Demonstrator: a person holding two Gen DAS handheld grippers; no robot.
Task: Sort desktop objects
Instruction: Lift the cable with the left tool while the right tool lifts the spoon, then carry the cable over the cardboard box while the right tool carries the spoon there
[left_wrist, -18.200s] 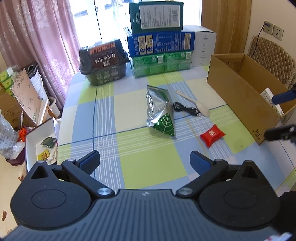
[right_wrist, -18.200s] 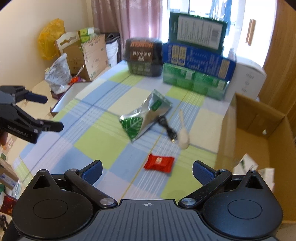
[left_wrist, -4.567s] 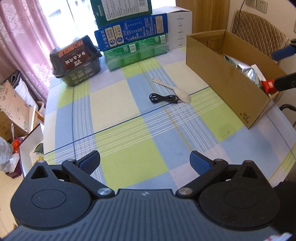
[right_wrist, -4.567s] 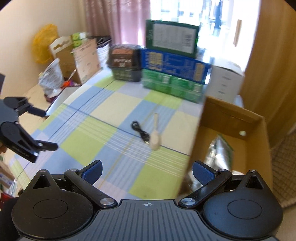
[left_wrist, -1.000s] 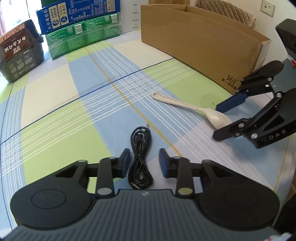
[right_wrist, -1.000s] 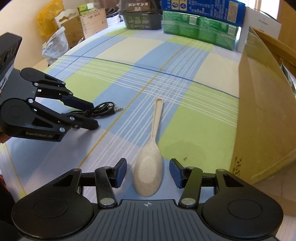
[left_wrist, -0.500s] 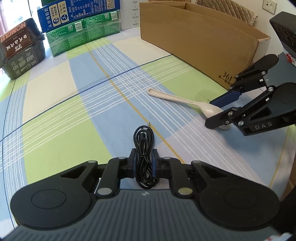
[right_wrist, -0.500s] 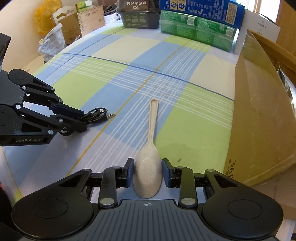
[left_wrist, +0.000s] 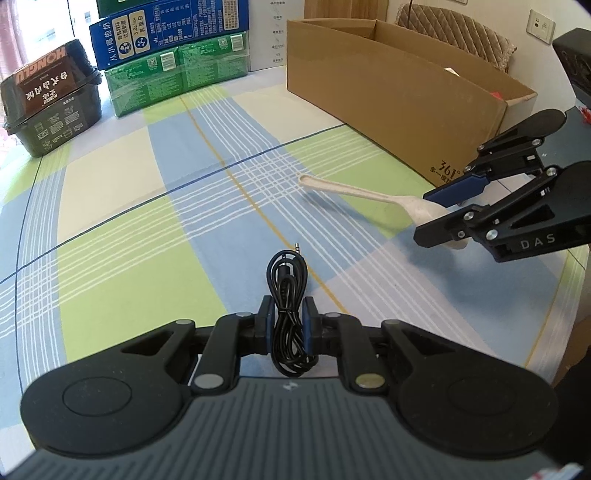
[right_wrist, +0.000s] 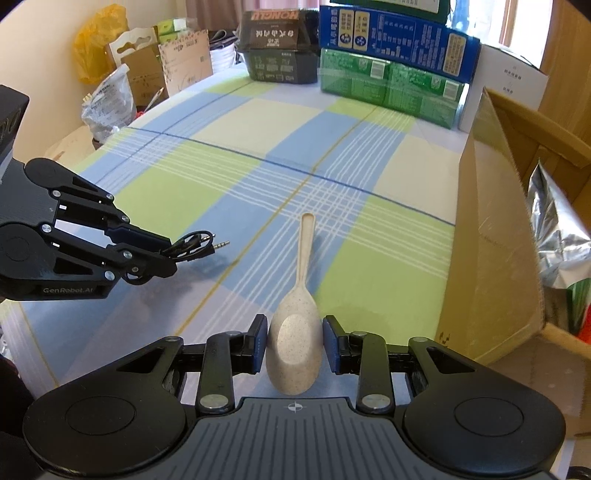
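Observation:
My left gripper (left_wrist: 288, 325) is shut on a coiled black audio cable (left_wrist: 287, 291) and holds it just above the checked tablecloth; the cable (right_wrist: 194, 243) and that gripper (right_wrist: 162, 254) also show in the right wrist view. My right gripper (right_wrist: 294, 345) is shut on the bowl of a speckled beige spoon (right_wrist: 295, 332), lifted off the cloth with its handle pointing forward. In the left wrist view the spoon (left_wrist: 354, 194) sticks out of the right gripper (left_wrist: 436, 214). The open cardboard box (left_wrist: 388, 85) stands to the right.
A silver snack bag (right_wrist: 554, 236) lies inside the box (right_wrist: 491, 236). Stacked blue and green cartons (left_wrist: 173, 55) and a dark Honglu tub (left_wrist: 51, 107) stand at the table's far edge. Bags and cardboard (right_wrist: 118, 81) sit beyond the left table edge.
Both grippers have lifted with their loads. The spoon has come off the cloth and the cable hangs clear. One second ago both grippers were open around these objects.

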